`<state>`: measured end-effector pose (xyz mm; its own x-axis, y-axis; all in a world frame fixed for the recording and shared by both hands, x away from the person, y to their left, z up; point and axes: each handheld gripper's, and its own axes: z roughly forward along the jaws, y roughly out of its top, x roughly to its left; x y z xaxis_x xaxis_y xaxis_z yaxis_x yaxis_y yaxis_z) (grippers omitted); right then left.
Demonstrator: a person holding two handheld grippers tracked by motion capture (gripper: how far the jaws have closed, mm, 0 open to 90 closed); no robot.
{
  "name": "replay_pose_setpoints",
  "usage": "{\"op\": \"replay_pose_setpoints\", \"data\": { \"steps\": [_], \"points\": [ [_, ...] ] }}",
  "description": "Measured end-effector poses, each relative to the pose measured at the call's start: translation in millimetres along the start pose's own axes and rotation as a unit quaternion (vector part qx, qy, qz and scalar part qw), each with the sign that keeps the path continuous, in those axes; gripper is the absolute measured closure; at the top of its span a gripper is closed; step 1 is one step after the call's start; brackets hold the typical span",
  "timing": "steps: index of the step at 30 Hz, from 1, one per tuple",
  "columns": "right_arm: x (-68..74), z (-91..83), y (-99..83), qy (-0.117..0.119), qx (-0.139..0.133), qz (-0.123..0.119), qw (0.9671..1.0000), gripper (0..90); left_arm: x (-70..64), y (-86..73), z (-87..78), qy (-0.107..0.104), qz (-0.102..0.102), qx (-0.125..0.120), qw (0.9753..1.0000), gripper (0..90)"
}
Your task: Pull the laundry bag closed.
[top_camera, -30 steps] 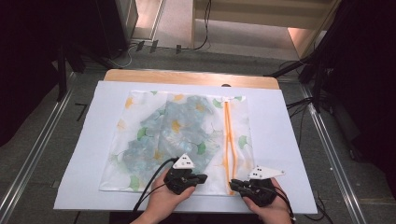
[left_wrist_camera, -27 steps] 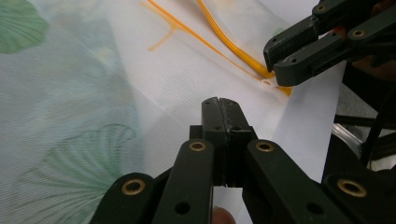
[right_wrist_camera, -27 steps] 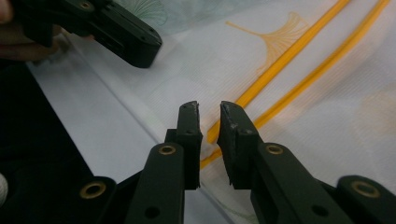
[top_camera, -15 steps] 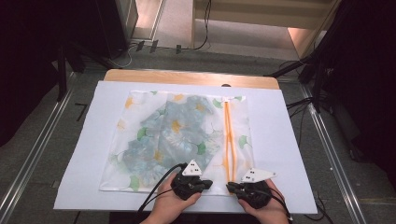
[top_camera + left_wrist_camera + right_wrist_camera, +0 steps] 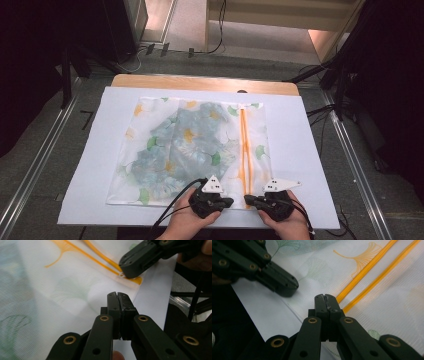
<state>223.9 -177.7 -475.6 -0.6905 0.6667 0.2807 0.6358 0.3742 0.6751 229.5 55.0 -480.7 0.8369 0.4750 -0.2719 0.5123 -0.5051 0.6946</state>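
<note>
Cloth (image 5: 195, 150), thin and printed with leaves and two orange stripes (image 5: 245, 145), lies spread flat on the white sheet (image 5: 310, 165) covering the table. Both grippers sit at its near hem, close beside each other by the stripe ends. Left gripper (image 5: 117, 296): jaws pressed together; whether hem is caught between them cannot be told. Right gripper (image 5: 325, 298): jaws likewise together over the hem beside the stripes; grip on fabric not confirmed. Judged step: taking hold of the near edge, likely for a fold away from the person. Next move calls for a confirmed pinch on both sides, then an even lift.
</note>
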Motion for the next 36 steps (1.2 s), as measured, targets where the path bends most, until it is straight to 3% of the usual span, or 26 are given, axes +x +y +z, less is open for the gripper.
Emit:
{"op": "replay_pose_setpoints", "data": {
  "steps": [3,8,12,19,25,27,31,36],
  "points": [
    [-0.3,0.6,0.0,-0.001,-0.002,0.006,1.0000,90.0,0.3,-0.6,1.1,-0.004,-0.005,-0.003,1.0000,90.0],
    [1.6,0.4,1.7,-0.013,-0.005,0.011,0.9998,90.0,-3.5,-1.4,1.3,0.006,0.013,-0.004,0.9999,90.0],
    [1.1,-0.4,4.3,-0.017,-0.010,0.022,0.9996,90.0,-4.3,-1.6,1.1,0.009,0.015,-0.002,0.9998,90.0],
    [-1.9,3.6,2.2,-0.008,0.002,0.033,0.9994,90.0,-4.3,2.9,3.9,-0.008,0.003,0.001,1.0000,90.0],
    [-5.4,6.5,-0.2,0.009,-0.004,0.042,0.9991,90.0,-12.8,7.0,13.6,-0.015,0.022,0.003,0.9997,89.3],
    [-6.1,6.3,-0.8,0.010,-0.006,0.046,0.9989,90.0,-11.5,6.8,14.3,-0.018,0.014,0.002,0.9997,90.0],
    [-1.4,5.3,1.5,-0.003,0.005,0.029,0.9996,90.0,-15.2,5.8,14.8,-0.009,0.028,0.003,0.9996,90.0],
    [1.4,5.4,3.3,-0.016,0.004,0.027,0.9995,90.0,-13.3,5.9,15.2,-0.025,0.023,0.008,0.9994,90.0]
  ]
}}
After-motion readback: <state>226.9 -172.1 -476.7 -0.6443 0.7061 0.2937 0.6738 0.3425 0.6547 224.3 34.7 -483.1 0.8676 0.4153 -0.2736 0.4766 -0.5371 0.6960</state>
